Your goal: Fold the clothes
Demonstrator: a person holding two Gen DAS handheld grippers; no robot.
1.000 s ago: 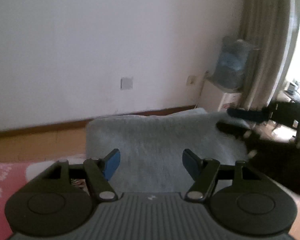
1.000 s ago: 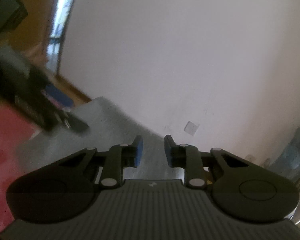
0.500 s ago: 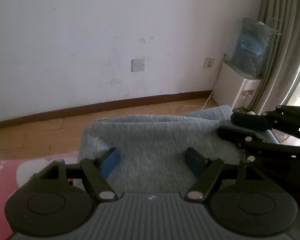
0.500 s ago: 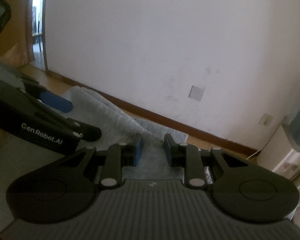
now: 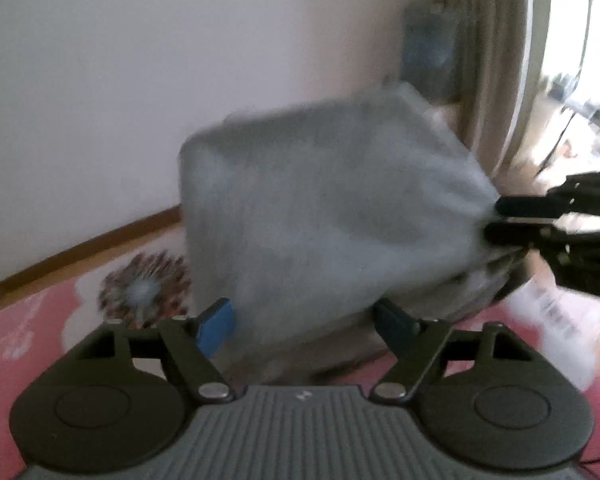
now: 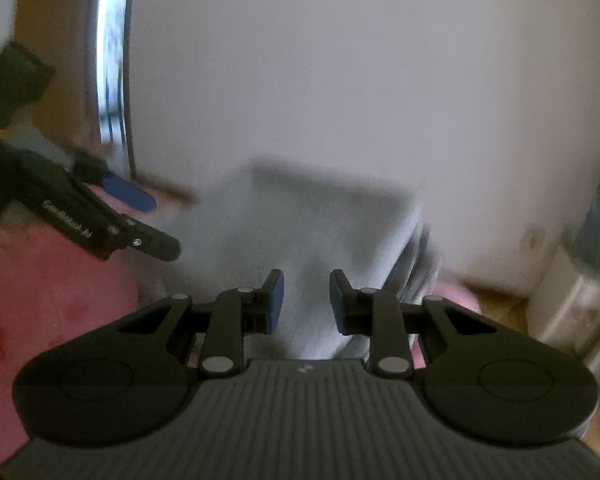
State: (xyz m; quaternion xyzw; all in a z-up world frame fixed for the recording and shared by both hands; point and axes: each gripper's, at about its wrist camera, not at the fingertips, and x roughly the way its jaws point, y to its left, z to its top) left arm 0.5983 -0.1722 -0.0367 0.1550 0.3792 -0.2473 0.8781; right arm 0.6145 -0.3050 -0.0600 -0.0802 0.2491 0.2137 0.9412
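While the grey garment [image 5: 324,208] hangs lifted above the pink bedding [image 5: 28,344], it stands straight ahead of the left tongs [image 5: 304,320], whose fingers are spread wide on either side of its lower edge. Its long axis runs left to right toward the right tongs [image 5: 496,220], which pinch its far corner. Only the left view shows that pinch; the right view shows a stacked fold edge [image 6: 420,256].
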